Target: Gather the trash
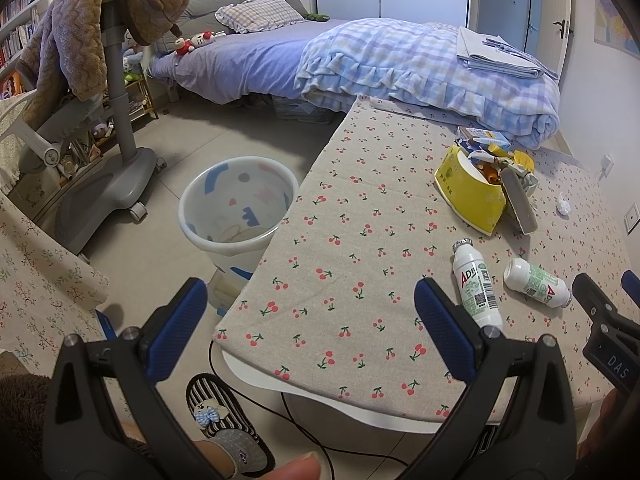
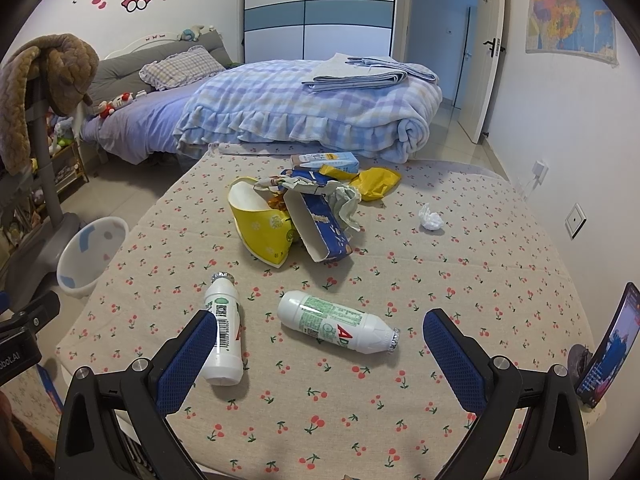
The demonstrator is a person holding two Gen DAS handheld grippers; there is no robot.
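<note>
Left wrist view has the left gripper [image 1: 310,312] spread wide and holding nothing, poised over the near left edge of the table [image 1: 360,240], which wears a cherry-print cloth. Below that edge on the floor stands a white bin [image 1: 236,204] with blue and pink shapes, close against the table's side. Two white bottles lie on the cloth: one [image 1: 476,284] just beside the gripper's right finger, the other [image 1: 536,282] a little further right, near the tip of the right gripper [image 1: 608,284]. Further back sits a heap of trash: a yellow carton [image 1: 468,192], a blue box [image 1: 482,138] and crumpled wrappers, with a small tissue wad [image 1: 564,204] apart to its right. Right wrist view shows the right gripper [image 2: 316,332] likewise wide open and empty above the cloth, the second bottle [image 2: 332,322] lying between its fingers without touching them, the first bottle [image 2: 224,328] against the left finger. A phone [image 2: 612,344] stands propped at the table's right edge.
</note>
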